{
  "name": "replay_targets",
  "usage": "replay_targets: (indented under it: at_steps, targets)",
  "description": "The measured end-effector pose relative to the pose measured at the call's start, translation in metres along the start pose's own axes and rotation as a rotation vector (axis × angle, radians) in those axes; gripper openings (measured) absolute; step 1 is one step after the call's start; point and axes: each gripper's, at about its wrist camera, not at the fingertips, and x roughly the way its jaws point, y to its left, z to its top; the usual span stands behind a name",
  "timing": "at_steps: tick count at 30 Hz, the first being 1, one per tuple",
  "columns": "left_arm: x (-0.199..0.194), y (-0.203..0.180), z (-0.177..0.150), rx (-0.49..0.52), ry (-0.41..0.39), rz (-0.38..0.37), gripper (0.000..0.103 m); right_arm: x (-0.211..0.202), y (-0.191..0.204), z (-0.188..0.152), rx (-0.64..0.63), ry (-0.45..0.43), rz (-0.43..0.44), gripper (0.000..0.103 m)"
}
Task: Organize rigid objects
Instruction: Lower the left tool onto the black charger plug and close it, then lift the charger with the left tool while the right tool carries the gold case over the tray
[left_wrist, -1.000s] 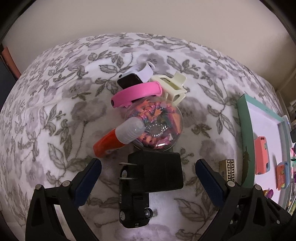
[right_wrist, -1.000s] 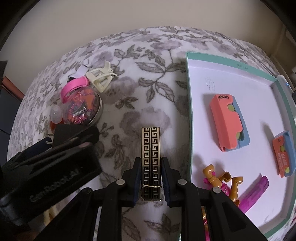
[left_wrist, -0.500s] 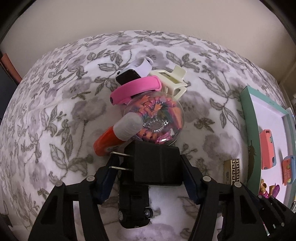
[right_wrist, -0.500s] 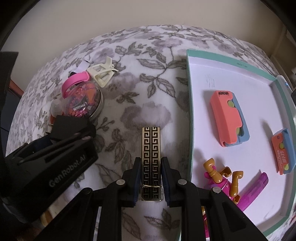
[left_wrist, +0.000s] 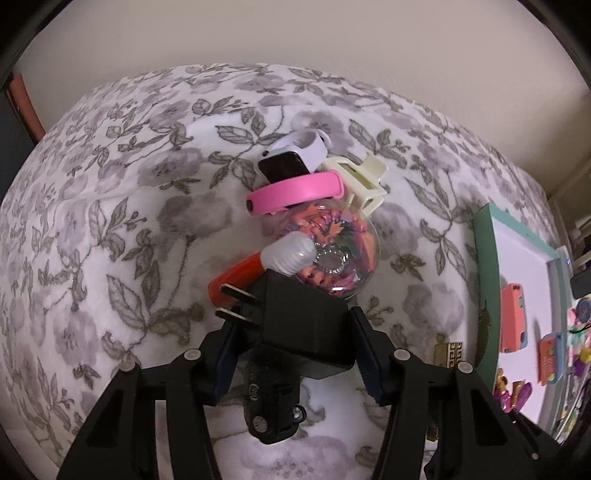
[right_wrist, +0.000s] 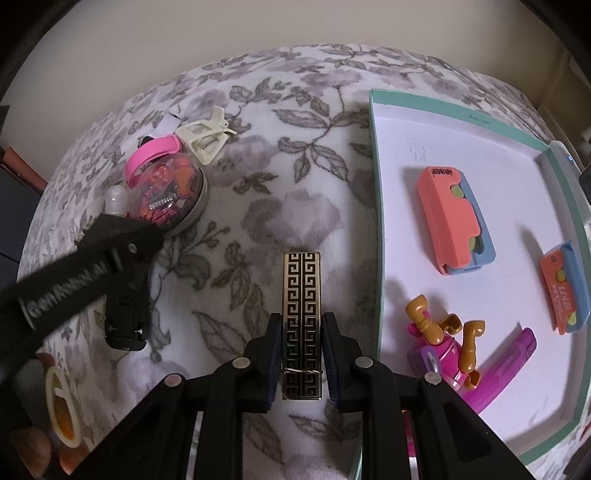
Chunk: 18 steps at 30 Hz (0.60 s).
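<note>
My left gripper (left_wrist: 293, 343) has its jaws closing on a black plug adapter (left_wrist: 303, 325). Both pads press its sides, and it sits tilted with its two prongs pointing left. Under it lies a black oblong gadget (left_wrist: 273, 410) on the floral blanket. My right gripper (right_wrist: 302, 325) is shut on a gold-and-black patterned bar (right_wrist: 301, 280) that lies flat on the blanket, just left of the teal-rimmed tray (right_wrist: 376, 221). In the right wrist view the left gripper (right_wrist: 85, 266) shows as a blurred black shape.
Just beyond the adapter lie a clear round box of colourful pieces (left_wrist: 332, 251), an orange tube with a white cap (left_wrist: 255, 269), a pink band (left_wrist: 295, 194), a white watch (left_wrist: 295, 155) and a cream hair claw (left_wrist: 364, 184). The tray holds two coral-and-blue cases (right_wrist: 450, 221) and a pink toy (right_wrist: 443, 332).
The left jaws came in from wide apart onto the adapter, which has tipped and risen off the gadget beneath. The right gripper and its bar have not moved.
</note>
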Motion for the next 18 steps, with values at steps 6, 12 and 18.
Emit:
replay_targets:
  at_steps: [6,12,18]
  targets:
    - [-0.009,0.012,0.003,-0.054,-0.009,-0.043,0.058,-0.001,0.002,-0.005,0.006,0.009,-0.002,0.022]
    - [-0.021,0.017,0.004,-0.081,-0.036,-0.060,0.058,-0.004,-0.003,-0.007,0.042,0.014,0.028,0.022]
    - [-0.038,0.013,0.007,-0.069,-0.084,-0.064,0.058,-0.016,-0.019,-0.004,0.093,-0.010,0.075,0.022]
